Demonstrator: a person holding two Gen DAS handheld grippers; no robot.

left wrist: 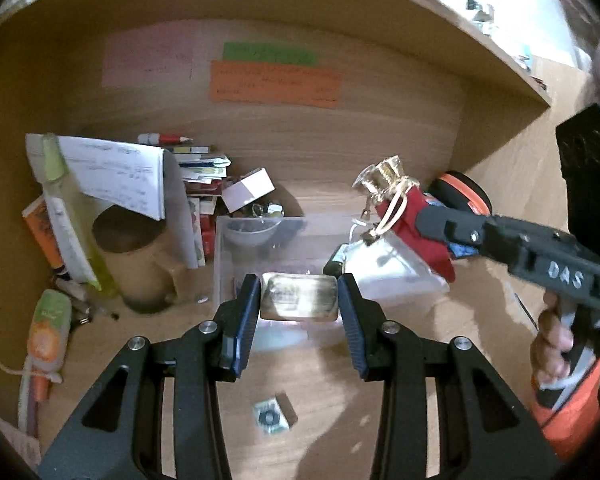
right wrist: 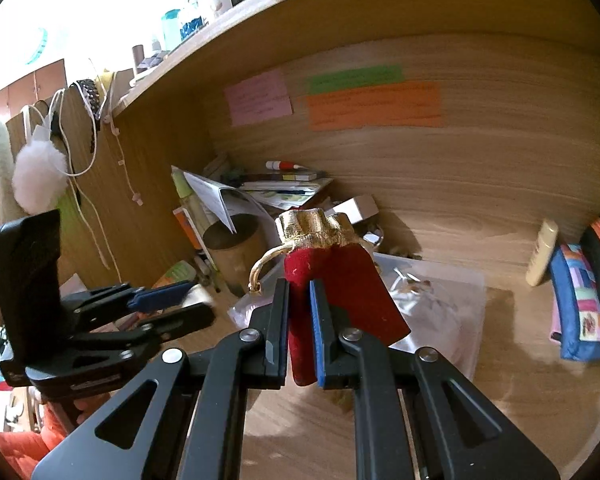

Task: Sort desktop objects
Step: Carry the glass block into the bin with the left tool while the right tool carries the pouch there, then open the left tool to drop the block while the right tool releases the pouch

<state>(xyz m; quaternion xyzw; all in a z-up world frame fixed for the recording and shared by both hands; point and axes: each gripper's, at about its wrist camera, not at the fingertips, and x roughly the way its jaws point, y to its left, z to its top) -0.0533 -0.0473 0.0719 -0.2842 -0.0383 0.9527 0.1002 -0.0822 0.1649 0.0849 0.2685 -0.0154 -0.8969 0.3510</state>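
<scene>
Silver tin [left wrist: 299, 297] clamped between left claw [left wrist: 299, 300] pads, above clear plastic box [left wrist: 224, 256] on wooden bench [left wrist: 340, 392]. Red velvet pouch [right wrist: 340, 296] with gold top pinched in right claw [right wrist: 299, 324], lifted over clear bag [right wrist: 440, 304].

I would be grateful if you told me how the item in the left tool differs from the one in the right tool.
The left tool holds a small metal tin, pale, rigid and boxy; the right tool pinches a red pouch, soft fabric with a gold gathered top and cord. The tin lies level, spanning a wide gap; the pouch stands upright, squeezed in a narrow gap. Both are lifted clear of the desk.
</scene>
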